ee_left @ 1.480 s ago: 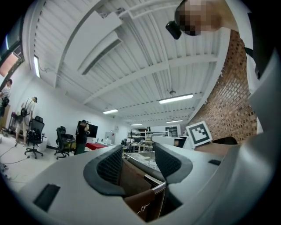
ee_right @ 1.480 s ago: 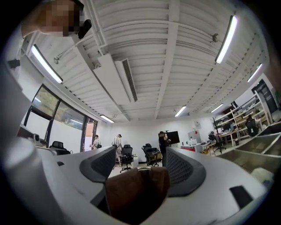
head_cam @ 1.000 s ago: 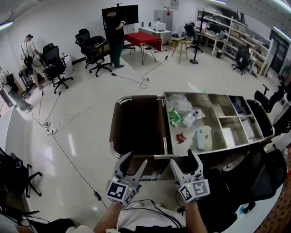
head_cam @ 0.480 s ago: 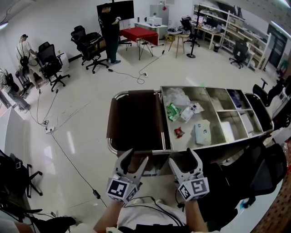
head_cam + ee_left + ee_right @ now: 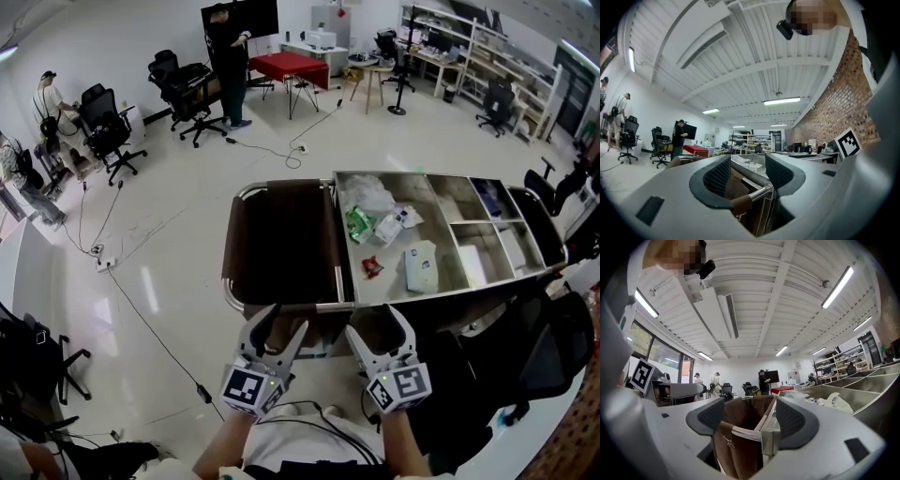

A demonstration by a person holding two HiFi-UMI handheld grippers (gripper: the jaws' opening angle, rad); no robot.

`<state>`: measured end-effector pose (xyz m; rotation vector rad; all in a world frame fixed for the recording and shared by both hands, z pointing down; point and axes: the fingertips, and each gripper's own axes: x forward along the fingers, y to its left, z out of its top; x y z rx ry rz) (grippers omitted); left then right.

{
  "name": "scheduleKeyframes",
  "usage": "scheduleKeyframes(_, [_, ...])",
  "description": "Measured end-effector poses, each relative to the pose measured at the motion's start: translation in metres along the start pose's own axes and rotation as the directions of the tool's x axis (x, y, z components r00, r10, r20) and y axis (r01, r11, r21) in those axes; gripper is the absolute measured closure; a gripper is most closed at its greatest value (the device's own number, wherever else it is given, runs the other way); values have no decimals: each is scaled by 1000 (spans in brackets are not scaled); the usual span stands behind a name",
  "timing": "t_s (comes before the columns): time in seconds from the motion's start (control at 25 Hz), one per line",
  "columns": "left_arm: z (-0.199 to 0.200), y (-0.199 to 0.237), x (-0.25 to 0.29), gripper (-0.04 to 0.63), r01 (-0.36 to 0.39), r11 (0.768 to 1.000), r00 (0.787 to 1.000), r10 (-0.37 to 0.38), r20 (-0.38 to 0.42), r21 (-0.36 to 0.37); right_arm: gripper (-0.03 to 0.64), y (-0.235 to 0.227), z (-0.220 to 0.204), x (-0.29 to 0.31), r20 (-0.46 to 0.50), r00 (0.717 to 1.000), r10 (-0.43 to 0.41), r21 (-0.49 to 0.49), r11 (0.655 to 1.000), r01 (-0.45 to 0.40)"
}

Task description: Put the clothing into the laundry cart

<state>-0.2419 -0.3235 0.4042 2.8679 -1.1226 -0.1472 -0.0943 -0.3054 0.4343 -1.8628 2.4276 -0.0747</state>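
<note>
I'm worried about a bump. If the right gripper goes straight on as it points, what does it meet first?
Probably the cart's metal rail, where the brown bag meets the steel tray. It lies ahead between the right gripper's open jaws; depth unclear.

Left gripper and right gripper: light grey moulded shells, each forking into two broad, tapered jaws lined with dark grey, finely ribbed pads. At the rear of each shell sits a cube faced with black-and-white square markers. Small dark rectangular recesses are set into the shell tops. The person wears a white top, crossed by a thin black cable, and a black head camera.
</note>
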Motion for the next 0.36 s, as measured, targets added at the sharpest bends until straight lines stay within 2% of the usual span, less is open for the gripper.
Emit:
scheduleKeyframes(0.16, [-17,9,-5,376,-8,998,1000,8,-2,58,247,-1,-3,-2,-5,1000,-11,13,1000,11])
scheduleKeyframes(0.36, [-6,-3,1,376,10,1000,1000,-10,-7,17,247,-5,-3,-4,2,1000,-15,21,1000,15])
